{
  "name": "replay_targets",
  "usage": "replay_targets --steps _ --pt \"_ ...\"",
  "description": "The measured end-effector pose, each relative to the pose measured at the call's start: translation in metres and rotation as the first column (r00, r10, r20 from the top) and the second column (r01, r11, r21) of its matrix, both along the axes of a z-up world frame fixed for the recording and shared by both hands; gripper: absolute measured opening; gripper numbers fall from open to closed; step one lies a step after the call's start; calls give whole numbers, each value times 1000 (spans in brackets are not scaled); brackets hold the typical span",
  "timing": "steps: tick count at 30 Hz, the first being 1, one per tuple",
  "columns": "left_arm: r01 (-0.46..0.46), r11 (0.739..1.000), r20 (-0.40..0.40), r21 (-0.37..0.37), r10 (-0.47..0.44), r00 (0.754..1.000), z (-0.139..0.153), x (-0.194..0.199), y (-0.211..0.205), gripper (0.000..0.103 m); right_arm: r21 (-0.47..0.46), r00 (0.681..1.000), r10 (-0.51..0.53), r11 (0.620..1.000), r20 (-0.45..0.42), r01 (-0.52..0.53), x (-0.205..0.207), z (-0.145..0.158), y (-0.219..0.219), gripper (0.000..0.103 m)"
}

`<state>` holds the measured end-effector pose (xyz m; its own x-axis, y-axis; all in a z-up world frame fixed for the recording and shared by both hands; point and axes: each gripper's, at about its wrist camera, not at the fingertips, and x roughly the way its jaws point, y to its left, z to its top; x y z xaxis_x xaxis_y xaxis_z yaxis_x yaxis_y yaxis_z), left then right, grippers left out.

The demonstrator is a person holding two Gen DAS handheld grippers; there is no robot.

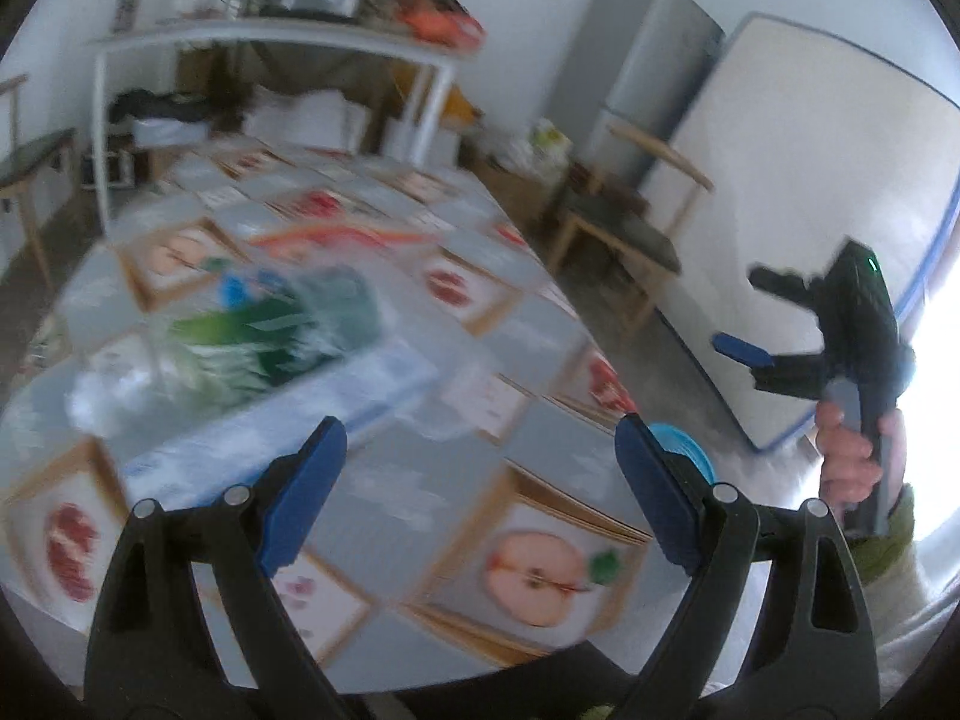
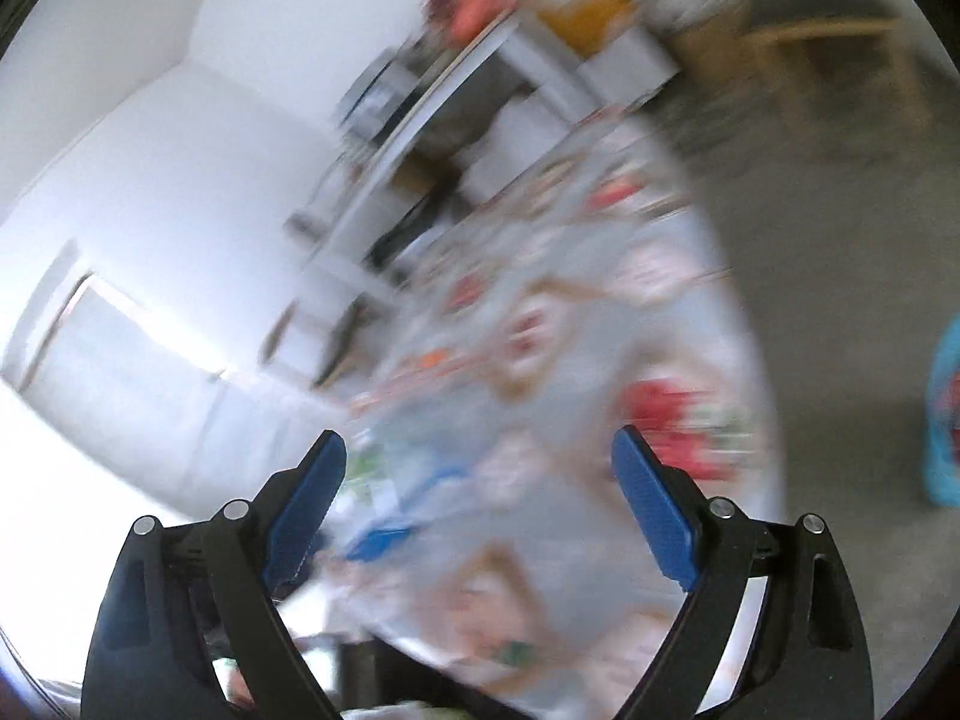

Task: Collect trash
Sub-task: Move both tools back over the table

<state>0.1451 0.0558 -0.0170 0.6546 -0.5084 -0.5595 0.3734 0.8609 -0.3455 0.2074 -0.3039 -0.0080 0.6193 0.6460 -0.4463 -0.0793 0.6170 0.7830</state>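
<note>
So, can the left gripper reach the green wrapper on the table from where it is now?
Probably yes. The left gripper is open and empty, and only bare tablecloth shows between it and the green wrapper.

Left hand-held gripper (image 1: 480, 480) gapes above blurred wrappers (image 1: 240, 336) on table (image 1: 420, 480).

The left wrist view looks level and forward, close over the near edge of the fruit-print tablecloth-covered table (image 1: 480, 480), shelving at 12 o'clock. The right wrist view, rolled and blurred, looks obliquely along that table (image 2: 600, 360); both share it.
</note>
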Motion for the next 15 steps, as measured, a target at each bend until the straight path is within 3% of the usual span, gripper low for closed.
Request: replay_targets --steps 3,5,8,15 --pt "-43 999 12 -22 43 999 1 2 20 87 84 986 127 990 -110 -118 62 -4 53 88" --pt "-69 997 9 -42 70 998 -1 1 31 87 118 971 160 983 -177 -141 97 -13 77 87" --pt "-93 993 2 -73 93 996 -5 0 46 87 138 939 161 983 -305 -124 144 -38 96 84" --pt "-103 989 -1 -105 103 995 -16 -2 62 85 156 866 151 984 -478 -85 198 -91 113 77"
